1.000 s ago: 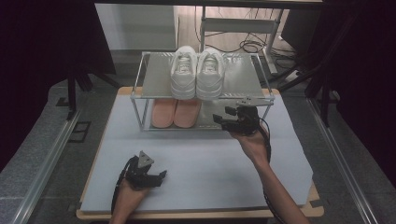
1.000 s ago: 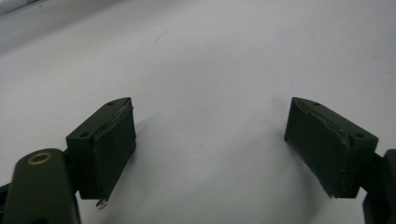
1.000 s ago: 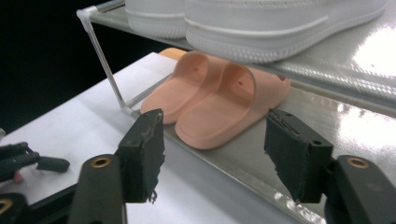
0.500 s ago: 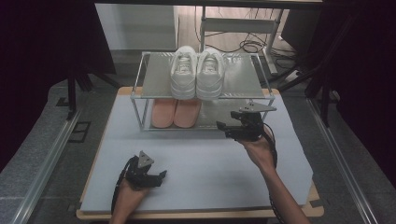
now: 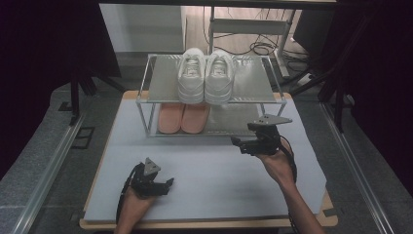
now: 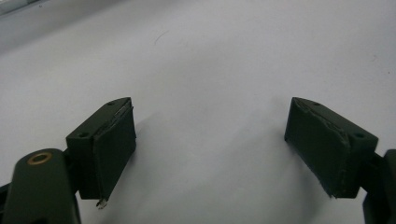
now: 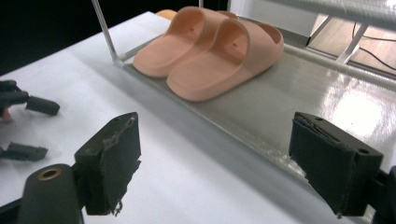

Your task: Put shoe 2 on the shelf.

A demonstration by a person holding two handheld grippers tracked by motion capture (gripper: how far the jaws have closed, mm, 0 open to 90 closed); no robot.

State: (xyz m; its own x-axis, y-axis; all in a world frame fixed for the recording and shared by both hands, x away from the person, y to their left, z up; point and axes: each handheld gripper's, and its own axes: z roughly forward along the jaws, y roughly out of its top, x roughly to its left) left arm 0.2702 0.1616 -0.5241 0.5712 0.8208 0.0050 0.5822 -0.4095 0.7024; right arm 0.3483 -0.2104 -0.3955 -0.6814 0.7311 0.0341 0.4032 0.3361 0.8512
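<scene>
There are two white sneakers [image 5: 204, 75], side by side on the top tier of one two-tier metal shoe rack [image 5: 253, 83]. Two pink slides [image 7: 210, 51] lie as a pair on its lower tier. Two handheld grippers are at the worktop [image 5: 214, 185]: the left gripper [image 5: 168, 184] and the right gripper [image 5: 237, 145], each with two black jaws, four jaws in all.

pink slippers [image 7: 210, 49] | paired, side by side | rack's lower shelf [image 7: 299, 112]
</scene>
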